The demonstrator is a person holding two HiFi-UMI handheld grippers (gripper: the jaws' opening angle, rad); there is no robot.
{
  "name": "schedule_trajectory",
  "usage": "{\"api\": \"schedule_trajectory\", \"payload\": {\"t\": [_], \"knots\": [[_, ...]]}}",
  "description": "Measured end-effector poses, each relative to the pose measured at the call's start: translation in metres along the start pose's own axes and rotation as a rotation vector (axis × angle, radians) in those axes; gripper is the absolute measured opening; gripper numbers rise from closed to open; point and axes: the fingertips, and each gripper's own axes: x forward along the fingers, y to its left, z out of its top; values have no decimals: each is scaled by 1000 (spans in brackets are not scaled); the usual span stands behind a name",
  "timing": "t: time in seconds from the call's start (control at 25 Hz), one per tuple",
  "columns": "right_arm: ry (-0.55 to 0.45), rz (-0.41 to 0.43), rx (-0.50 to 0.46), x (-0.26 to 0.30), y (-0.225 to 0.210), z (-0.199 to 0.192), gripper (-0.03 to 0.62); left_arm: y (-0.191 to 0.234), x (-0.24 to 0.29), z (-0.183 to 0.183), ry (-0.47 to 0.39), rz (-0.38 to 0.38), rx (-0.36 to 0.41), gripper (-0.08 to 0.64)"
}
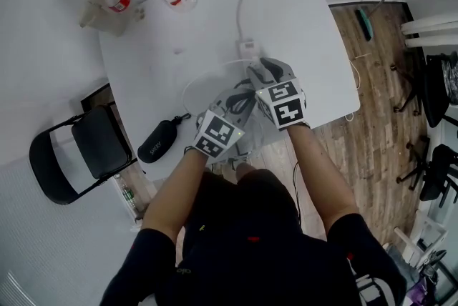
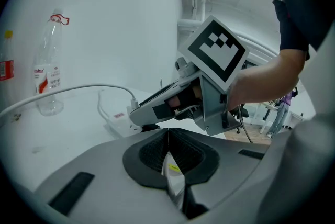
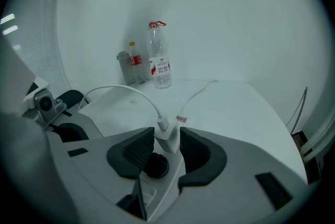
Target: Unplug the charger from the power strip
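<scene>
The white charger stands upright in the power strip, near the person's edge of the white table. Its long axis points up, and its cable leaves the top and arcs away to the left. The right gripper slopes down over it with its jaws spread. The charger sits between the black ribbed pads, closely flanked but not visibly squeezed. The left gripper, tilted down just beside, has its jaws pressed together. The charger is a smooth, boxy plastic block, and both gripper shells are matte grey.
</scene>
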Motion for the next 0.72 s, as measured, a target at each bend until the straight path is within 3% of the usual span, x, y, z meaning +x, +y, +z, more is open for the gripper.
{"api": "schedule_trajectory", "payload": {"t": [0.28,0.72], "knots": [[11,-19,-13,1,0,-1,141,0,1,-1,-4,-12,4,25],[-23,-70,48,-7,-9,-1,107,0,1,-1,-8,-17,1,25]]}}
